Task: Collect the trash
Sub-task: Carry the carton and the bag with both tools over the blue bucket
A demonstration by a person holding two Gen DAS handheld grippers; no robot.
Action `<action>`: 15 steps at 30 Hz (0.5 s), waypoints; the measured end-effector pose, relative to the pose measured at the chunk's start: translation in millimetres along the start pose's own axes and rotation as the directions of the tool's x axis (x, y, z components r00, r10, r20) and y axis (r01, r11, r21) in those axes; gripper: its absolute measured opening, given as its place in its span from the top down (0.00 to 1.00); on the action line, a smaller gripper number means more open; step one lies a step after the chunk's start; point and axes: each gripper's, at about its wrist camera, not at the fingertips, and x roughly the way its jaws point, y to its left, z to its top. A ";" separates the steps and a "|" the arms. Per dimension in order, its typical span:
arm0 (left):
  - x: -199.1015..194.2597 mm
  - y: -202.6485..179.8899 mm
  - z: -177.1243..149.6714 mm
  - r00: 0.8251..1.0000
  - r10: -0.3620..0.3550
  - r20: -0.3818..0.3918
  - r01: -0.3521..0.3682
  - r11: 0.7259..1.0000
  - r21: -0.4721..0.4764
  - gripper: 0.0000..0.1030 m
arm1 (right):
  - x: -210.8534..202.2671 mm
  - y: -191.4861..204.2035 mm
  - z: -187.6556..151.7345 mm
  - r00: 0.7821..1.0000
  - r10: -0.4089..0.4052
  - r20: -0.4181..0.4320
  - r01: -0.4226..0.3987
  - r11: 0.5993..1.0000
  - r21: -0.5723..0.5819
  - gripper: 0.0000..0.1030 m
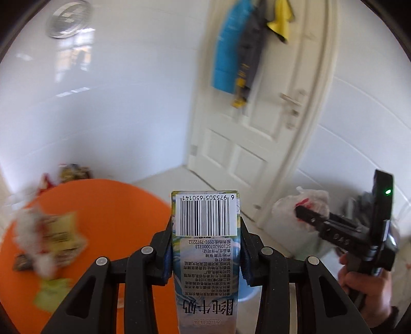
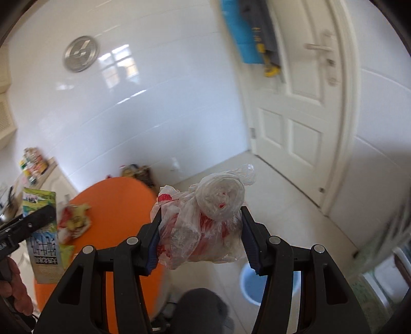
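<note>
A: Largest first?
B: White tiled wall [image 2: 159, 108], with a round metal disc [image 2: 81, 53] mounted high. Then a white panelled door [image 1: 259, 123], blue and grey cloths [image 1: 236, 51] plus a yellow one [image 1: 281, 20] hanging on it.

A: And lower down?
B: Pale tiled floor [image 2: 277, 195]. Round orange counter [image 1: 115, 205], blurred. A blue bucket [image 2: 250, 282] on the floor just beside the counter, partly hidden by the right hand-held gripper's frame.

A: On the counter?
B: Loose trash [image 1: 51, 236]: crumpled wrappers in yellow, red and white, too smeared to tell apart. Also a flat green piece [image 1: 50, 293] near the edge.

A: Left hand-held gripper [image 1: 205, 231]?
B: Pinching a milk carton [image 1: 205, 257] between blue pads [image 1: 168, 254], barcode face up, carton end pointing away. Held up in the air, past the counter's edge. Same carton seen from the right wrist view at far left, clamped and clear of the counter.

A: Right hand-held gripper [image 2: 201, 226]?
B: Clamped on a crumpled plastic bag [image 2: 203, 221], clear film with red print, bulging above the fingers. Held in the air over the floor, beside the counter. A hand [image 1: 364, 290] wrapped round its grip.

A: Between the two?
B: Apart, side by side, both angled downward.
</note>
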 end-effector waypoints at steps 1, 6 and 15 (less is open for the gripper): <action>13.5 -9.8 0.2 0.999 -0.035 -0.021 0.035 0.999 0.009 0.64 | 2.1 -15.8 -2.3 1.000 -0.030 -0.010 0.030 0.999 0.015 0.47; 83.9 -39.5 -5.2 0.977 -0.147 -0.153 0.152 0.988 0.025 0.64 | 30.8 -93.0 -24.7 0.986 -0.123 -0.114 0.135 0.985 0.108 0.47; 247.9 -45.9 -29.7 0.873 -0.167 -0.459 0.203 0.979 0.029 0.64 | 123.9 -155.7 -80.1 0.944 -0.085 -0.320 0.164 0.960 0.228 0.47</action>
